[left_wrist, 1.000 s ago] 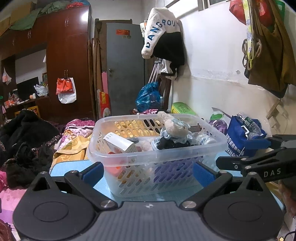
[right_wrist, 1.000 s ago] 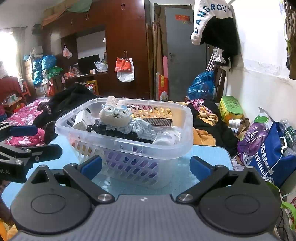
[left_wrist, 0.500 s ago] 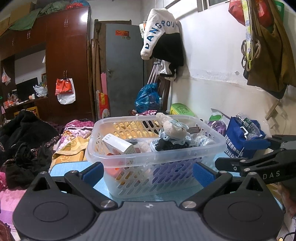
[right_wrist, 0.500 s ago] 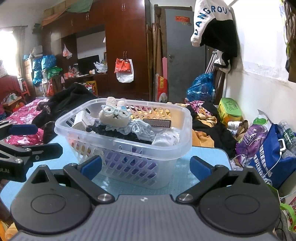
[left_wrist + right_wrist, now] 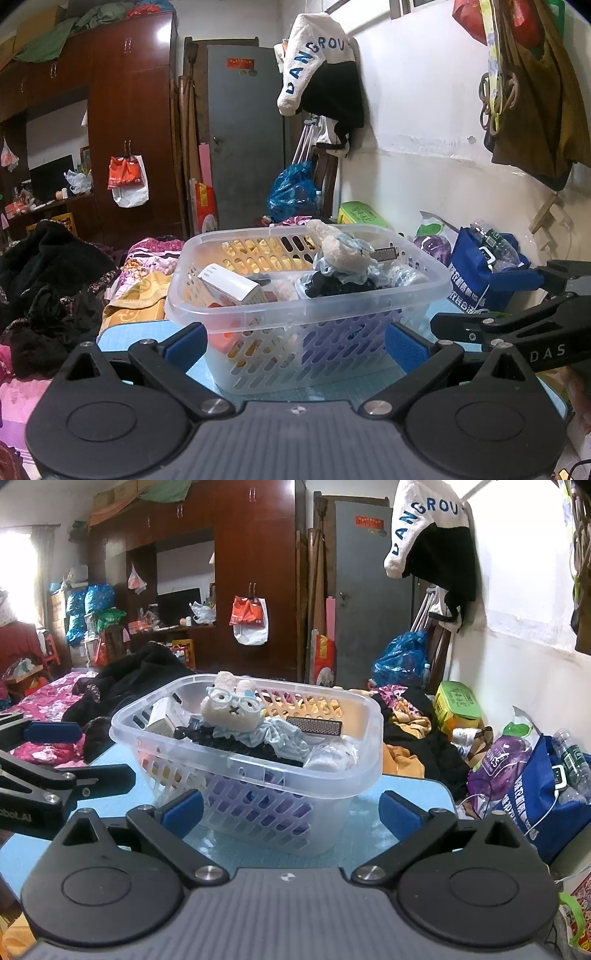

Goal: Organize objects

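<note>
Your blue table (image 5: 413, 786) carries the clear basket (image 5: 332, 775) near its middle, with bare tabletop showing toward the right edge. Your left gripper (image 5: 295, 343) and right gripper (image 5: 291, 812) both stand spread wide, empty, just before the basket. Inside it, the plush rabbit (image 5: 231, 710) tops the pile, a white box (image 5: 231, 284) leaning at the left wall.

Black linkage arms, silver screws, blue pads (image 5: 404, 341), ribbed grey housing, "DAS" lettering
</note>
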`<state>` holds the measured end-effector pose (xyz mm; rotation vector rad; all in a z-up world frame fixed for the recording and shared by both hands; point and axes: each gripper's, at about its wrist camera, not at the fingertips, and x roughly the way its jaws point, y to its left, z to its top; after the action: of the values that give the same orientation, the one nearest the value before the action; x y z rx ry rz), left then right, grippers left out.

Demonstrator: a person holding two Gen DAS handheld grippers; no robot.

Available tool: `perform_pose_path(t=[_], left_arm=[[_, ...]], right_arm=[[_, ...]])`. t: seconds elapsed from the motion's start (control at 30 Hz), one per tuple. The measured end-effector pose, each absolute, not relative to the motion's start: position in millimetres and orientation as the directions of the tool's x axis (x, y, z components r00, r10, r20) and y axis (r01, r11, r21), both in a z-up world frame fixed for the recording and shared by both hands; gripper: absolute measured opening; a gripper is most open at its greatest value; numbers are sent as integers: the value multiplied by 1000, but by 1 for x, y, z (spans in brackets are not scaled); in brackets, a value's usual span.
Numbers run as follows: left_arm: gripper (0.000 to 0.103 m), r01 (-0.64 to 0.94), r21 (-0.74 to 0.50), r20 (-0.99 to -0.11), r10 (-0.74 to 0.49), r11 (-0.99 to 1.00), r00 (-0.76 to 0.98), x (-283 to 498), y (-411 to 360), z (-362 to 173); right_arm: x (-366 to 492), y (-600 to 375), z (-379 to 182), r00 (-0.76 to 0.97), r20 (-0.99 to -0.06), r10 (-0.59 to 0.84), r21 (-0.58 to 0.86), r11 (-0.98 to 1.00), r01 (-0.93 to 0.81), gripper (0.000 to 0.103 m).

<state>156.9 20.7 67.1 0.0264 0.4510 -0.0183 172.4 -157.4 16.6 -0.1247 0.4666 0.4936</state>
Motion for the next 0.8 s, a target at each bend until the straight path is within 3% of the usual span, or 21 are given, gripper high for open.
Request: perform_pose_path(t=[0.8], left_arm=[[103, 23, 20, -451, -12, 1000, 893, 165, 20, 62]], right_arm=[[176, -159, 15, 786, -458, 416, -8, 882, -471, 103]])
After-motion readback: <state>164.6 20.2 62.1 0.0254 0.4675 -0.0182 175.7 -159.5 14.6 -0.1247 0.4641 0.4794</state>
